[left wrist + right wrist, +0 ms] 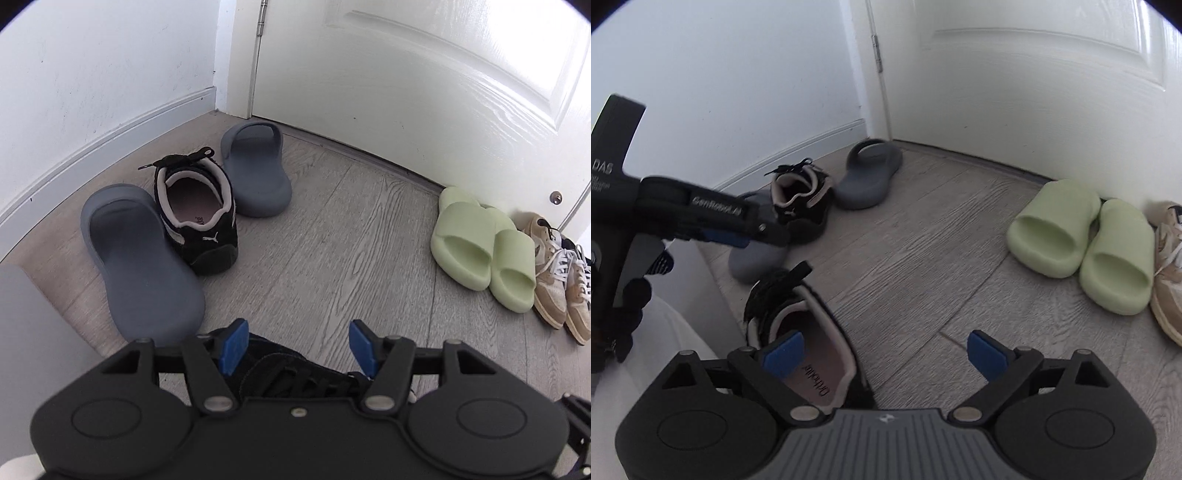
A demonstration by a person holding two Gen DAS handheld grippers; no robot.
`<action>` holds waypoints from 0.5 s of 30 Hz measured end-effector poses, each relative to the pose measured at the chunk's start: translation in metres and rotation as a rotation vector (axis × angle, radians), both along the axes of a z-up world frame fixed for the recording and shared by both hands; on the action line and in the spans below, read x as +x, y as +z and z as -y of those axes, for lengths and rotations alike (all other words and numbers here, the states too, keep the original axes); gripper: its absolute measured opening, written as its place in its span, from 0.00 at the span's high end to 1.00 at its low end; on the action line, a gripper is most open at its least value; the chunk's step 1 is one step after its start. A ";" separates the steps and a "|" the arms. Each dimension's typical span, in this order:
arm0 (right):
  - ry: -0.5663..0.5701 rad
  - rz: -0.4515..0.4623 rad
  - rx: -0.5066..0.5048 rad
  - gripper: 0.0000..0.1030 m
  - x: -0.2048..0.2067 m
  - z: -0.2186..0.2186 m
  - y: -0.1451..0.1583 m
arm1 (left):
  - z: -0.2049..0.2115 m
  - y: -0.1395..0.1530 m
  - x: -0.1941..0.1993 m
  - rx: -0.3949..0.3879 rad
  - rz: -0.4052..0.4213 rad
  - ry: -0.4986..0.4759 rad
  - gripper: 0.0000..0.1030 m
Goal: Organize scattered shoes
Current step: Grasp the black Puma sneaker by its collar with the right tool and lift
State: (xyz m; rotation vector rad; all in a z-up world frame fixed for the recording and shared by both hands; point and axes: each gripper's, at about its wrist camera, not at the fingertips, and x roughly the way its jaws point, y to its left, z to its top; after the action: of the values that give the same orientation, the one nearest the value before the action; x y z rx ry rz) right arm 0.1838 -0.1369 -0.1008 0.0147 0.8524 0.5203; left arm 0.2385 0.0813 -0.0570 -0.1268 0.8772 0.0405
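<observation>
Two black sneakers lie apart. One (pixel 199 218) stands between two grey slides (pixel 144 258) (pixel 256 166) near the left wall. The other (pixel 291 373) lies on the floor just under my left gripper (pixel 299 343), whose blue pads stand apart and touch nothing. In the right wrist view this sneaker (pixel 812 354) lies at the lower left. My right gripper (pixel 886 354) is open, its left pad (pixel 785 354) over the shoe's opening and its right pad over bare floor. The left gripper (pixel 757 234) hangs above the near grey slide (pixel 757 258).
A pair of green slides (pixel 480 251) and tan sneakers (pixel 557 280) stand side by side along the white door (pixel 406 92) at the right. A white wall with skirting (pixel 92 140) runs on the left. A pale grey block (pixel 29 350) fills the lower left.
</observation>
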 end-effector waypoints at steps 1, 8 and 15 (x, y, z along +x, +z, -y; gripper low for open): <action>0.010 -0.030 -0.005 0.35 0.000 -0.005 -0.005 | 0.001 0.000 -0.001 0.004 0.003 -0.004 0.41; 0.029 -0.124 -0.001 0.57 0.005 -0.017 -0.021 | 0.001 -0.002 0.001 -0.014 0.000 -0.007 0.41; -0.103 -0.099 -0.038 0.84 0.016 0.000 -0.023 | 0.008 -0.003 -0.001 0.013 0.015 -0.023 0.41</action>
State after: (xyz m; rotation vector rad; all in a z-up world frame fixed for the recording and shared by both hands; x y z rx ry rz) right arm 0.2000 -0.1364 -0.1236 0.0492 0.9526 0.4089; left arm 0.2374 0.0731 -0.0597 -0.1044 0.8634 0.0239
